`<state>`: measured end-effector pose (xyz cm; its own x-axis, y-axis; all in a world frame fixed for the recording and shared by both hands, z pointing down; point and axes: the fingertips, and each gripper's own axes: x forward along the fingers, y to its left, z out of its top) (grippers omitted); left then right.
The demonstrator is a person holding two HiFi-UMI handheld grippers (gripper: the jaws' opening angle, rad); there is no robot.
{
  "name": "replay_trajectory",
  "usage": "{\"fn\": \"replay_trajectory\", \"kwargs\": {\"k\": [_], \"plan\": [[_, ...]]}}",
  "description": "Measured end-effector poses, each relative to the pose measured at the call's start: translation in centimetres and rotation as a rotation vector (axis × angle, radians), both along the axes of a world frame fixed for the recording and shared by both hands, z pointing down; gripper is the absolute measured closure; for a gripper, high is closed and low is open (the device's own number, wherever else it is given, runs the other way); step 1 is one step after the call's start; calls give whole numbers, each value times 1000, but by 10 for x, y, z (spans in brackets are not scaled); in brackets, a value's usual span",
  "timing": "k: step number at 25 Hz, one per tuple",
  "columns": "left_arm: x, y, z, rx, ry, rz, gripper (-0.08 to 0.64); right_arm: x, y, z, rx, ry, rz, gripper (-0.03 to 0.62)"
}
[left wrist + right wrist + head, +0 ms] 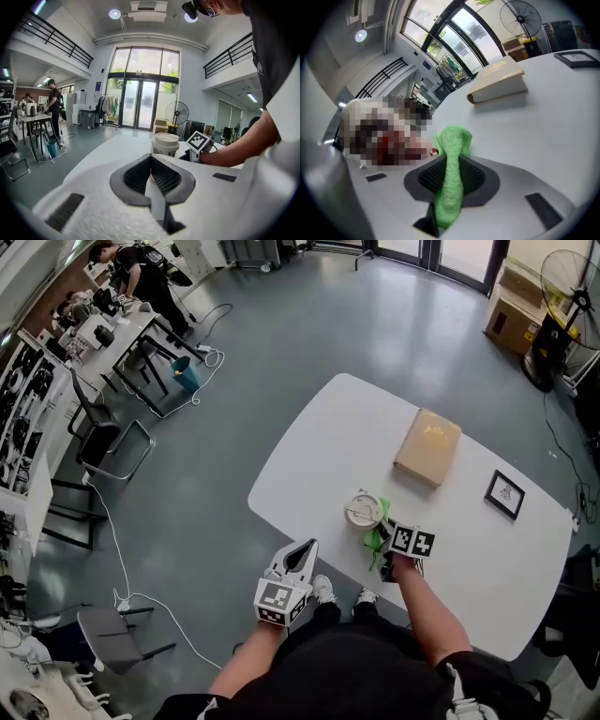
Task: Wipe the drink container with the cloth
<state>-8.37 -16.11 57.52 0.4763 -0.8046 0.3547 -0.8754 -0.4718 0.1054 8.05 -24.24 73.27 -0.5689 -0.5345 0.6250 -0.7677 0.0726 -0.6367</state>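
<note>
As both arms reach forward, the right forearm [433, 615] lies over the white table [309, 442], while the left forearm [246, 662] hangs short of its edge, above the grey floor [262, 362]. The left gripper [302, 555] has its jaws pressed together on nothing. The right gripper [386, 542] is clamped on the green cloth [377, 532], which sits at five o'clock of the lidded drink container [364, 510] and seems to touch it. A tan book [427, 446] lies at the container's one o'clock, and a small black frame [504, 494] at three.

Left tool [151, 169] has its jaws together, empty; right tool [449, 171], arm extended, pinches the cloth [453, 140].
</note>
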Motion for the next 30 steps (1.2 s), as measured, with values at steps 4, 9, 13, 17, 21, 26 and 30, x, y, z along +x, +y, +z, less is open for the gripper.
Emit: {"fn": "replay_trajectory", "kwargs": {"k": [4, 9, 13, 17, 21, 26, 30], "plan": [[-6, 4, 2, -11, -7, -4, 552, 0, 0, 10, -26, 24, 14, 509], [-6, 4, 0, 0, 0, -2, 552, 3, 2, -1, -2, 20, 20, 509], [-5, 1, -1, 9, 10, 11, 552, 7, 1, -32, 90, 12, 27, 508], [1, 0, -6, 21, 21, 30, 552, 15, 2, -84, 224, 23, 30, 508], [6, -3, -16, 43, 33, 44, 552, 22, 4, -139, 405, 103, 5, 508], [7, -4, -28, 73, 52, 47, 552, 19, 13, -192, 621, 241, -58, 505], [7, -8, -35, 94, 60, 50, 552, 0, 23, -227, 784, 338, -150, 505]]}}
